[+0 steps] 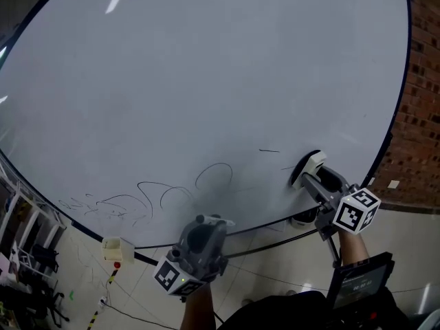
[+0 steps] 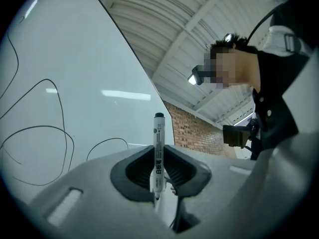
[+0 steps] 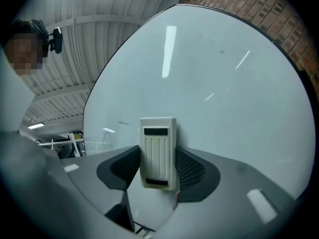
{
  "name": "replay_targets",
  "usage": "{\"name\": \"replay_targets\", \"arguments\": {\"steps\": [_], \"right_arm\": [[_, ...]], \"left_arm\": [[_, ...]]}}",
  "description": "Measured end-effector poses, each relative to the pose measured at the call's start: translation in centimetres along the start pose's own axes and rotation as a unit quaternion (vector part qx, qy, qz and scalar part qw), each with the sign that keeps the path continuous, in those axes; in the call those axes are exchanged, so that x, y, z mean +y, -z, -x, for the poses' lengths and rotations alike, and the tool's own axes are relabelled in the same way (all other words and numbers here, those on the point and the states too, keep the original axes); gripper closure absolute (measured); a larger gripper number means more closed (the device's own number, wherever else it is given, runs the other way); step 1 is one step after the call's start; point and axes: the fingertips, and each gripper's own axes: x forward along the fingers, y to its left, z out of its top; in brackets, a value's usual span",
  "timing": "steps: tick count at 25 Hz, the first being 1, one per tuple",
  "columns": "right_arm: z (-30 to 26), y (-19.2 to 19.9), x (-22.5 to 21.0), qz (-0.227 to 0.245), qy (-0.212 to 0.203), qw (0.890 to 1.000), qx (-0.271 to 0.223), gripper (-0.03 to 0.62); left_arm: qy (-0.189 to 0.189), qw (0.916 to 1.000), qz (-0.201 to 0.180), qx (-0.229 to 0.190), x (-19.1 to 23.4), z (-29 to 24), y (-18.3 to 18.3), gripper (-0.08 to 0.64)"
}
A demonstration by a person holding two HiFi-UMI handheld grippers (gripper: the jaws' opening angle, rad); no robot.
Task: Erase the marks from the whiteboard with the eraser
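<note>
Nearest the head camera, the person's left forearm rises from the bottom edge and holds the left gripper (image 1: 206, 223) upright, with its marker cube low and its tips pointing at the lower rim of the whiteboard (image 1: 206, 67). To the right, the right gripper (image 1: 311, 176) reaches up and leftward from the other forearm. It holds the eraser (image 1: 307, 165) against the board's lower right part, near a short stroke (image 1: 269, 150) up and to its left. Looped marks (image 1: 213, 175) lie between the two grippers and run on leftward above the rim. In the left gripper view, the jaws are closed on a marker pen (image 2: 158, 153), which stands upright between them. The board with its black loops fills the left, and a brick wall (image 2: 192, 133) shows beyond the board's edge. In the right gripper view, the jaws clamp the cream, ribbed eraser by its two long sides. Its back faces the camera and the white board surface lies directly behind it.
</note>
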Motion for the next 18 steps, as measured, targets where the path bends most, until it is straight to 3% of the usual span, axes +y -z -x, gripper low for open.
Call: {"name": "replay_targets", "arguments": {"steps": [3,6,9,15,18], "right_arm": [[-2.0,4.3,2.8,-0.001,-0.024,0.999,0.043,0.365],[-2.5,5.8,3.5,-0.004,-0.04,0.997,0.061,0.365],[-1.4,3.5,1.7,0.0,-0.029,0.998,0.047,0.365],[3.1,-5.9,-4.3,-0.019,0.038,0.998,-0.051,0.365],[3.3,-6.8,-4.4,-0.009,0.053,0.997,-0.062,0.365]], "left_arm": [[0.002,1.0,0.003,0.001,0.3,0.3,-0.1,0.503],[0.004,1.0,0.003,-0.002,0.5,0.4,-0.3,0.503],[0.008,0.9999,0.001,-0.007,0.5,0.1,-0.5,0.503],[0.011,0.9999,0.001,-0.006,0.2,-0.2,-0.5,0.502],[0.006,1.0,0.0,-0.007,0.2,-0.1,-0.5,0.503]]}}
